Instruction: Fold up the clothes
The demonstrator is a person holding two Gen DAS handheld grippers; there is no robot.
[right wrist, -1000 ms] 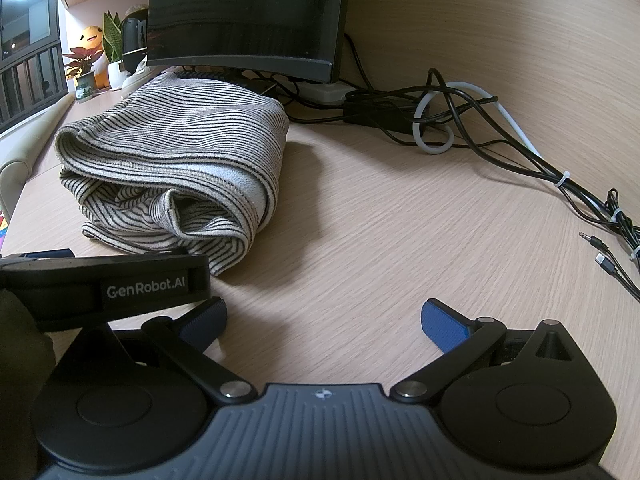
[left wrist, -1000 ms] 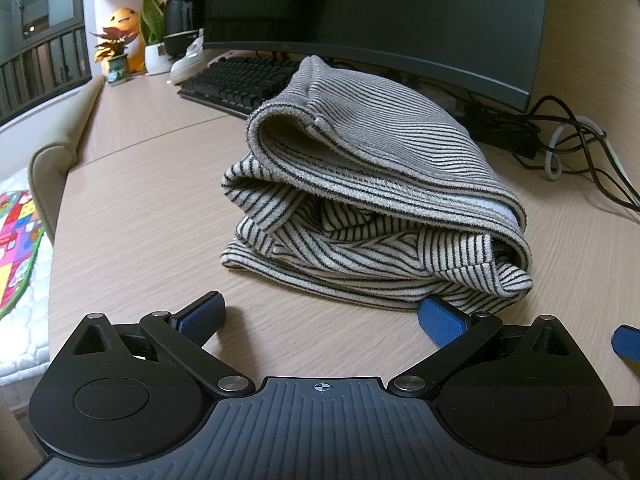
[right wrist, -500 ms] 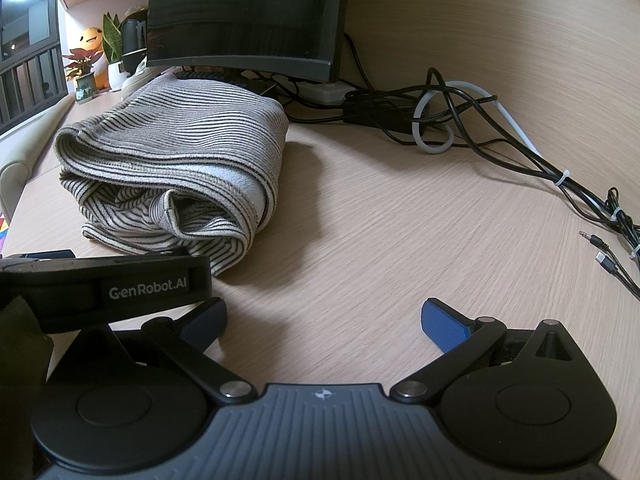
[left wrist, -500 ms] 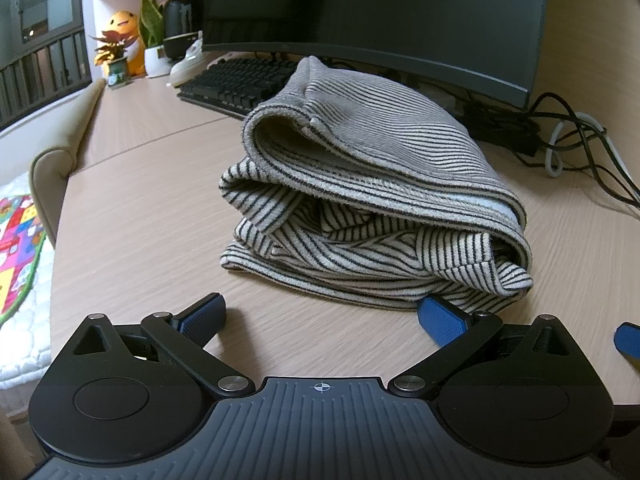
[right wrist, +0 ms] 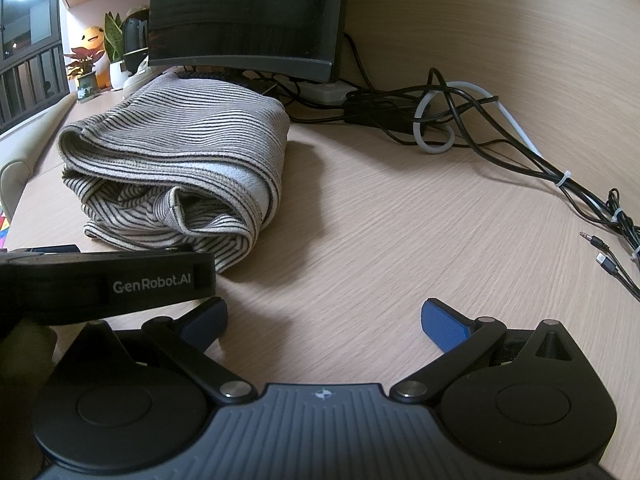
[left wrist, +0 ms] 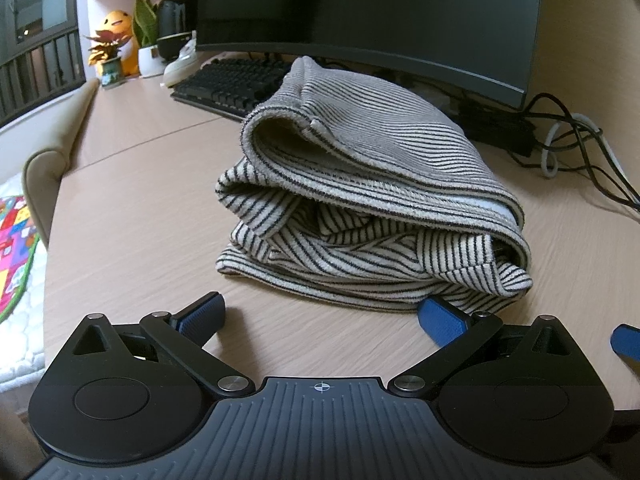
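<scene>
A striped garment (left wrist: 372,208), beige with dark stripes, lies folded into a thick bundle on the wooden desk (left wrist: 136,216). My left gripper (left wrist: 320,312) hovers just in front of the bundle's near edge, open, nothing between its blue pads (left wrist: 440,316). In the right wrist view the same garment (right wrist: 180,168) sits to the left, and my right gripper (right wrist: 324,316) is open over bare desk to the right of it. The left gripper's body (right wrist: 104,280) shows at that view's left edge.
A monitor (left wrist: 372,16) and keyboard (left wrist: 236,84) stand behind the garment. Tangled cables (right wrist: 480,128) run along the back right, with loose plugs (right wrist: 600,248) at the right edge. Potted plants (left wrist: 108,56) and a toy stand at the far left; a chair back (left wrist: 52,152) lies beyond the desk's left edge.
Both grippers have barely shifted; the views sit a touch closer to the garment. The garment has not moved and both grippers stay open.
</scene>
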